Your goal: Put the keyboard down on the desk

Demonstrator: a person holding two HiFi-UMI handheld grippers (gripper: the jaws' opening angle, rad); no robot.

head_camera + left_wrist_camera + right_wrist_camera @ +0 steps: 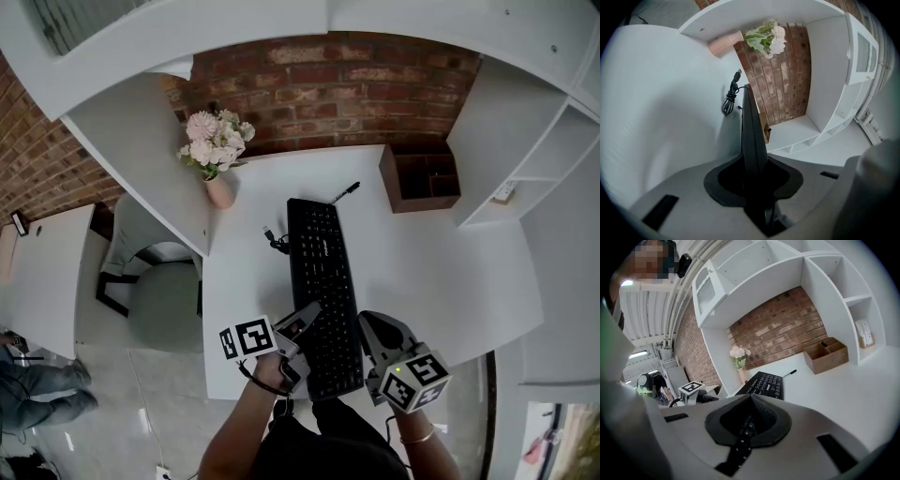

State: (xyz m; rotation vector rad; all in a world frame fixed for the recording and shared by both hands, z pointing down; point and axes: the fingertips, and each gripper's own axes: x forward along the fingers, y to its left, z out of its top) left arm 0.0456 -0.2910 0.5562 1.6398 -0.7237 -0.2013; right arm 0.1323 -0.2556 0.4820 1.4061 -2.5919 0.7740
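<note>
A black keyboard point(323, 281) stretches lengthwise over the white desk point(441, 272), its near end at the desk's front edge. My left gripper point(305, 323) is shut on the keyboard's near left edge. My right gripper point(366, 328) is shut on its near right edge. In the left gripper view the keyboard point(749, 126) runs edge-on out of the clamped left gripper point(754, 187). In the right gripper view its keys point(766, 383) show beyond the right gripper point(747, 423), which holds it. Whether the keyboard rests on the desk or hangs just above it I cannot tell.
A pink vase of flowers point(216, 150) stands at the desk's back left. A coiled cable point(276, 242) lies by the keyboard's left side and a pen point(345, 193) beyond its far end. A wooden organizer point(420, 176) sits back right. A grey chair point(164, 291) is left of the desk.
</note>
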